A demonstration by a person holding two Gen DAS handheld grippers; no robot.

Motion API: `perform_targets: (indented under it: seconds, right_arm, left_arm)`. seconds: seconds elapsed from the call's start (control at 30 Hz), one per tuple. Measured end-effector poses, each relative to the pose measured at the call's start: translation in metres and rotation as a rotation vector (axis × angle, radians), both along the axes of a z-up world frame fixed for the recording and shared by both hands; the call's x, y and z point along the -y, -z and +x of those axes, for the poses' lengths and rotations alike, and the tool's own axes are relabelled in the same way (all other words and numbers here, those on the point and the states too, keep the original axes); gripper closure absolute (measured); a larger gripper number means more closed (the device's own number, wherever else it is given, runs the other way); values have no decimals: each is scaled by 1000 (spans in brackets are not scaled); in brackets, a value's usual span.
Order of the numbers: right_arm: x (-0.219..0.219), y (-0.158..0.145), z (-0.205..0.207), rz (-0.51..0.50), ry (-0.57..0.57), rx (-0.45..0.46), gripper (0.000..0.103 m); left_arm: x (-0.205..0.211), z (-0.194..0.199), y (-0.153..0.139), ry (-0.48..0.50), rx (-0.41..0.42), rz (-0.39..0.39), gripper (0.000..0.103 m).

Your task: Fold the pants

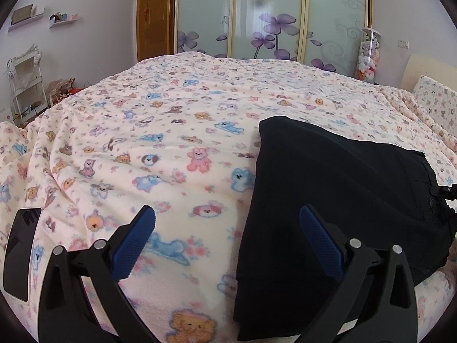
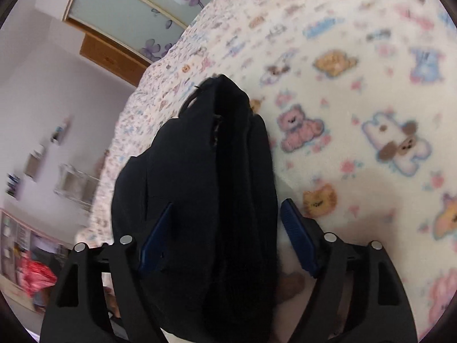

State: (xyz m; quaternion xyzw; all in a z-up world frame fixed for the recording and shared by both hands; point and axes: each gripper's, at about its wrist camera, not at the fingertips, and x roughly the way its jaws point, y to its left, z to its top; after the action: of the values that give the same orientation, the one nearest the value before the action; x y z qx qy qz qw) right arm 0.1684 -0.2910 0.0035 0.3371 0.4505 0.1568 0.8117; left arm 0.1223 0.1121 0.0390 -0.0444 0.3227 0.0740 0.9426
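The black pants [image 1: 328,200] lie folded into a thick stack on the bear-print bed blanket [image 1: 171,143], at the right of the left wrist view. My left gripper [image 1: 225,223] is open; its right finger [image 1: 320,237] is over the stack's left edge, its left finger [image 1: 137,237] over bare blanket. In the right wrist view the pants [image 2: 200,185] fill the middle as layered folds. My right gripper [image 2: 225,214] is open with its jaws wide on either side of the stack, not clamped on it.
A dark phone [image 1: 21,251] lies on the blanket at the left edge. A pillow [image 1: 434,100] and headboard are at the far right. Wardrobe sliding doors [image 1: 271,20], a white shelf rack [image 1: 25,83] and a toy-filled tube [image 1: 368,54] stand beyond the bed.
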Motion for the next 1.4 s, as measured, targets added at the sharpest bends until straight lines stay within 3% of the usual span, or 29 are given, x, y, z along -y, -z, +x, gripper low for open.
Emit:
perform_targets:
  seconds: [0.17,0.3,0.37,0.4,0.43,0.63,0.77,0.87,1.33,1.4]
  right_arm:
    - [-2,6,8,30,-56,5,22]
    - [-17,0,6,-11,-118,61,24]
    - [-26,-7,1,-60,-141,98,30]
    - [-28,-11,-1,-48,-154,122,42]
    - [-28,-13,-1,-37,-157,133,45]
    - [-53,-39,-13,-117,-195,251,56]
    - [-87,-70,-32,-174,-276,405,59]
    - [-111,-80,-38,-250,-323,458,60]
    - [-77,-56,-30,-193,-226,363,62]
    - [-72,-52,-28,-175,-216,348,62]
  left_arm:
    - [-1,2,2,-5,-15,-10,2]
    - [-2,3,4,-7,-18,-13,2]
    - [-2,3,4,-6,-19,-13,2]
    - [-2,3,4,-6,-20,-13,2]
    - [-2,4,4,-6,-23,-12,2]
    - [-1,4,5,-7,-23,-9,2]
    - [-2,5,5,-15,-20,-14,2]
    - [-3,5,5,-20,-20,-18,2]
    - [1,5,-12,11,3,19,2]
    - [-5,9,-20,59,4,-29,2]
